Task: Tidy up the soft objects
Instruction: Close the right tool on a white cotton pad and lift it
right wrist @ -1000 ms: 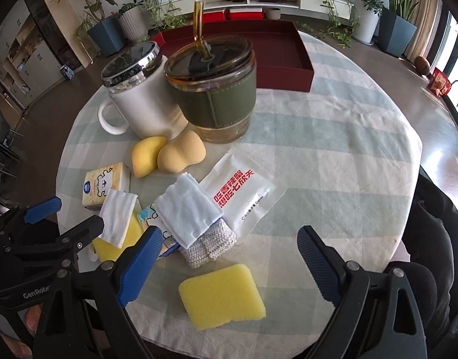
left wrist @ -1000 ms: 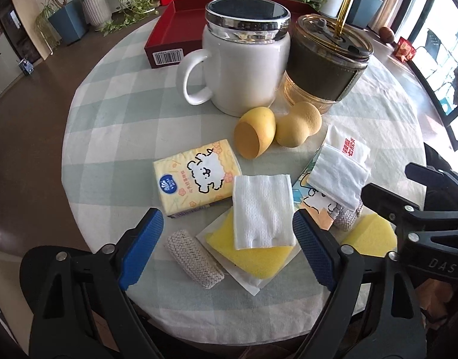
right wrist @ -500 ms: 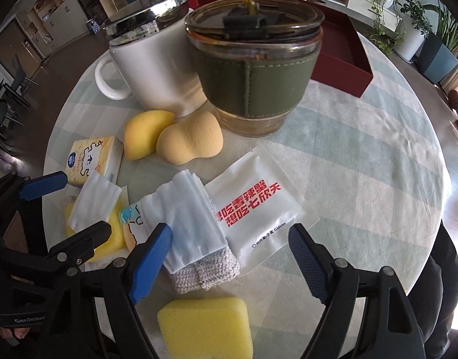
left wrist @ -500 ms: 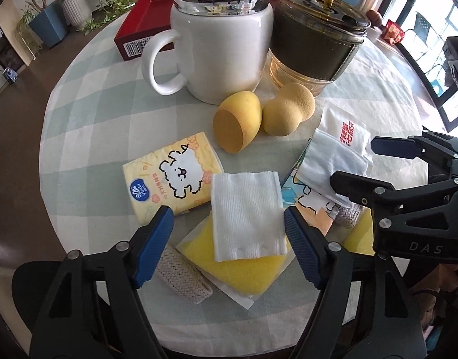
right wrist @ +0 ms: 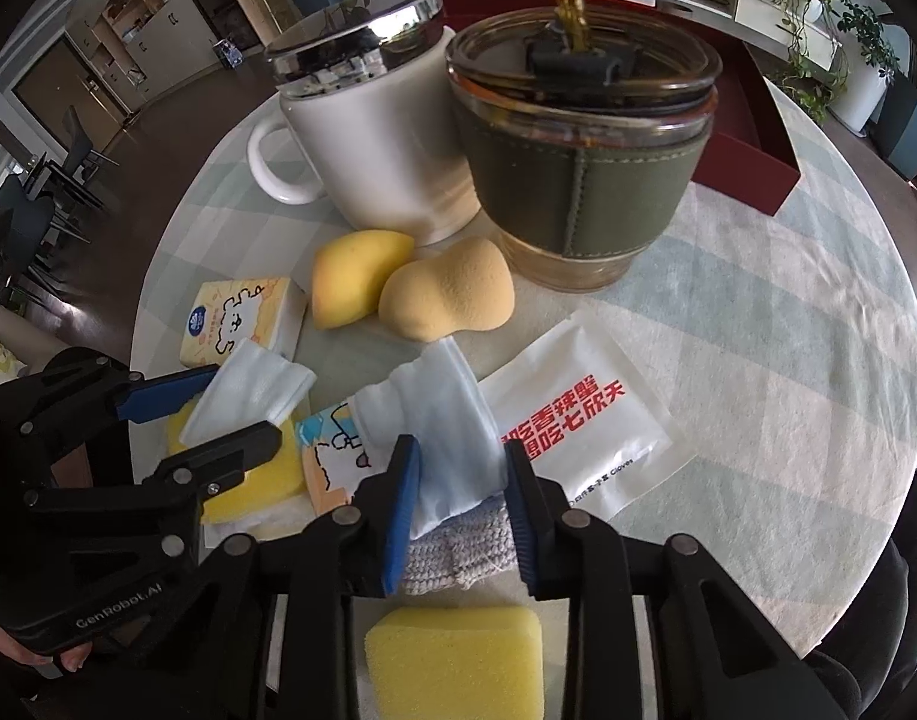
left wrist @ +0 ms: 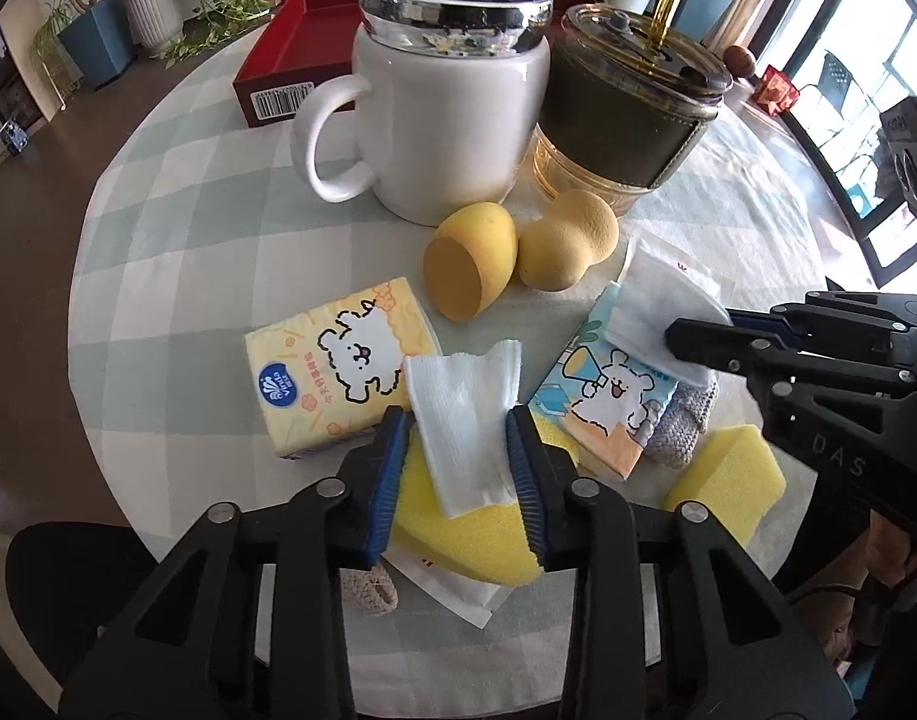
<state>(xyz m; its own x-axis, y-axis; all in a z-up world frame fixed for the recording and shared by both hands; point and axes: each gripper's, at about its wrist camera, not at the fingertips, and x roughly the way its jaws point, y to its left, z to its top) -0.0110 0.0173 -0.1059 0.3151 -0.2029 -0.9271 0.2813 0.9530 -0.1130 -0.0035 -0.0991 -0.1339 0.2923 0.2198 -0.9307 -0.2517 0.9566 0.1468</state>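
My left gripper (left wrist: 458, 420) is shut on a white cotton pad (left wrist: 464, 414), which bulges between the blue pads over a yellow sponge (left wrist: 470, 534). My right gripper (right wrist: 458, 456) is shut on a second white cotton pad (right wrist: 446, 414) that lies over a grey knitted cloth (right wrist: 452, 558) and a cartoon tissue pack (right wrist: 332, 456). In the left wrist view the right gripper (left wrist: 698, 339) pinches that pad (left wrist: 656, 306). In the right wrist view the left gripper (right wrist: 218, 414) holds its pad (right wrist: 248, 396).
Two beauty sponges (left wrist: 470, 264) (left wrist: 569, 246) lie before a white mug (left wrist: 446, 114) and a green-sleeved glass cup (left wrist: 626, 108). A yellow tissue pack (left wrist: 332, 378), a glove sachet (right wrist: 584, 420), another yellow sponge (right wrist: 458, 660), a knitted roll (left wrist: 368, 591) and a red tray (left wrist: 302, 60) share the round table.
Both grippers moved forward and closed. The left one pinched the cotton pad on the sponge; the right one pinched the pad on the knitted cloth. Both pads now buckle.
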